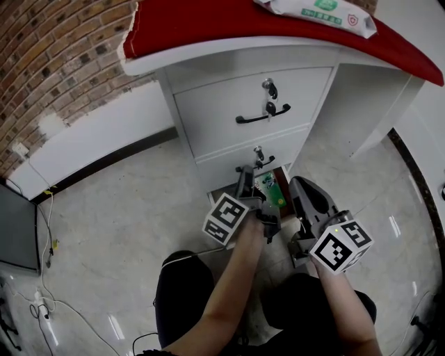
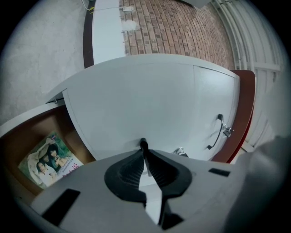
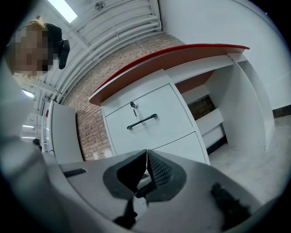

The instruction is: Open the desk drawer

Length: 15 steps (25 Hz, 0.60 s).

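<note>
Lower drawer [image 1: 222,168] of the white desk [image 1: 361,97]: pulled partly out near floor level, directly under the upper drawer [image 1: 229,104]. In the head view the grippers cover most of its opening. Only a strip of brown interior shows, holding a picture-covered booklet [image 2: 49,159] whose print is too small to read. Handle [image 2: 143,144]: thin, black, mostly buried between the jaws. Left gripper [image 2: 145,157]: clenched on that handle, pads pressing it from both sides, pointing level at the drawer front. Right gripper [image 3: 146,157]: jaws together with nothing between them, held just beside the left and clear of the desk. Red top [image 1: 208,21]: carries a white-and-green packet [image 1: 316,12], cut off by the upper edge. Surroundings: pale glossy floor [image 1: 118,222]; brick wall [image 1: 55,55] at left; cables [image 1: 42,302] on the floor at lower left.
</note>
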Motion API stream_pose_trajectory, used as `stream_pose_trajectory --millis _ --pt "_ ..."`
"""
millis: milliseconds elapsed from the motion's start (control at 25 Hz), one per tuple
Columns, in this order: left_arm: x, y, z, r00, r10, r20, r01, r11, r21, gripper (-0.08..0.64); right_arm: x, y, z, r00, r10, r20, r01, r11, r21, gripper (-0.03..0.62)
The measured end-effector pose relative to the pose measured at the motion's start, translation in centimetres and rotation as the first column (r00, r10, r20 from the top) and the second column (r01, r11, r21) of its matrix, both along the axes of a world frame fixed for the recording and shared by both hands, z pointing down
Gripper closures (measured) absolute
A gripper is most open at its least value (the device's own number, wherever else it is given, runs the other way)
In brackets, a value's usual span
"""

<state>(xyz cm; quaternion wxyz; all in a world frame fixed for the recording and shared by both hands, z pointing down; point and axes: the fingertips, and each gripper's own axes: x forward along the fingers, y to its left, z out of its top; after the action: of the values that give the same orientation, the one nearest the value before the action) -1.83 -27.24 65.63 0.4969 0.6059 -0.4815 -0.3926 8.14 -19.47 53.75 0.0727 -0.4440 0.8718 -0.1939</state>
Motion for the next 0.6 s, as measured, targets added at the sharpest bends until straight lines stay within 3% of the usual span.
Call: stream_pose_trajectory --millis 200,600 --pt "0.2 0.7 0.0 1.000 0.001 -0.016 -0.001 1.000 -0.013 0.523 -0.5 0.0 -0.7 1.000 0.001 0.006 -0.001 1.000 0.010 0.580" --pt "1.5 3.6 -0.2 1.000 0.015 0.020 -0.014 0.999 -0.030 0.522 0.3 0.3 0.0 0.999 0.013 -0.033 -0.013 1.000 0.010 0.580"
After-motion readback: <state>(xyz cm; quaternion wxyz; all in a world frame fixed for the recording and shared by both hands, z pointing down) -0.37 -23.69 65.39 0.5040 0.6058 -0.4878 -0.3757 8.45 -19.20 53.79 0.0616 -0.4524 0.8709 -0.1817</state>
